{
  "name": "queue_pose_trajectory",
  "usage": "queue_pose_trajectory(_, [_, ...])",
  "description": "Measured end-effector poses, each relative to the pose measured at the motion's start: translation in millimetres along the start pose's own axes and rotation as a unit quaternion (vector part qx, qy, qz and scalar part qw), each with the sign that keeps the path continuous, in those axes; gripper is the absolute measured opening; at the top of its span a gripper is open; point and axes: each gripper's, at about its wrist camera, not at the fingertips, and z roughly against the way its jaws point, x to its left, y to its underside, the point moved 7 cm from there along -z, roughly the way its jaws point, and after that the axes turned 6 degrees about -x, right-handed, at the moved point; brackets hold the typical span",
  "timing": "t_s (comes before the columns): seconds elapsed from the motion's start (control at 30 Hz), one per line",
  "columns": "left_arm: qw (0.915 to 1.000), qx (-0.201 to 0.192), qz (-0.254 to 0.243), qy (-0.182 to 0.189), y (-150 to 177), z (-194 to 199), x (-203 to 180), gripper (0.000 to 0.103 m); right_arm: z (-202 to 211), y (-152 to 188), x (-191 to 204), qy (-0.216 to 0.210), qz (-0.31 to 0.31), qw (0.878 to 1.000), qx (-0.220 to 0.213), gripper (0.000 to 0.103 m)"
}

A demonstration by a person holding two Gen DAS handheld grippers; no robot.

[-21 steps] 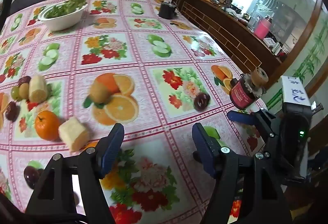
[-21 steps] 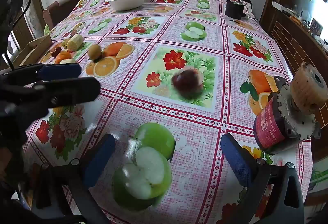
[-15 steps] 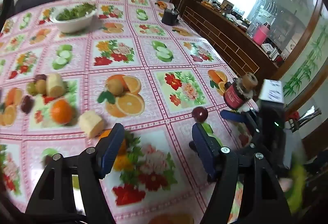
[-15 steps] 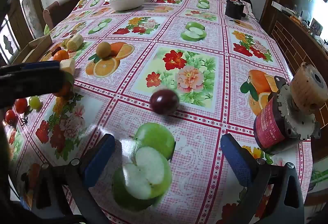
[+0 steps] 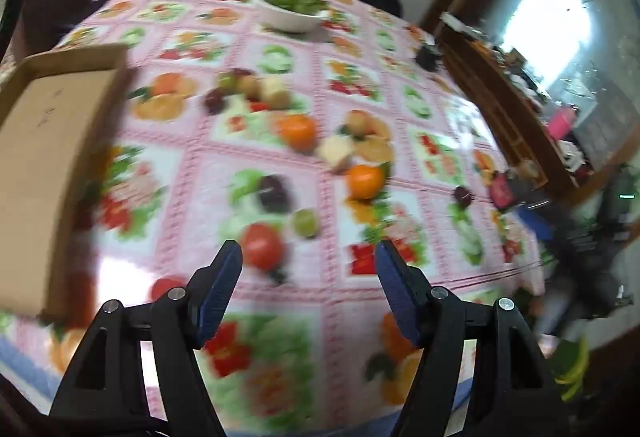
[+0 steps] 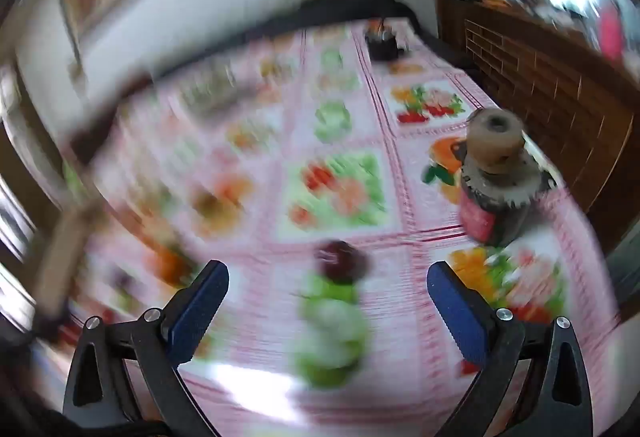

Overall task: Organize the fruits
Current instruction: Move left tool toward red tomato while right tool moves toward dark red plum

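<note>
Both views are motion-blurred. My left gripper (image 5: pixel 308 257) is open and empty above the near table edge. Ahead of it lie a red tomato (image 5: pixel 262 247), a green lime (image 5: pixel 306 223), a dark plum (image 5: pixel 274 189), two oranges (image 5: pixel 298 131) and pale fruit pieces (image 5: pixel 338 151). An open cardboard box (image 5: pixel 44 157) stands at the left. My right gripper (image 6: pixel 328 273) is open and empty; a dark plum (image 6: pixel 340 261) lies just beyond its fingertips, between the jaws. That plum also shows in the left wrist view (image 5: pixel 463 196).
A red-labelled jar with a cork top (image 6: pixel 492 181) stands at the right table edge. A white bowl of greens (image 5: pixel 290 11) and a small dark pot (image 6: pixel 382 37) stand at the far end. A wooden counter (image 6: pixel 540 77) runs along the right.
My left gripper has swung left and back, bringing the box and more fruits into view. My right gripper has moved toward the dark plum, which rolled nearer the table edge.
</note>
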Motion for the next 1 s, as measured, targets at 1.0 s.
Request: queue_pose_trajectory(1.0, [0.9904, 0.033, -0.048, -0.126, 39, 11, 58, 0.068, 12, 64, 86, 0.079, 0.158, 0.98, 0.093, 0.099])
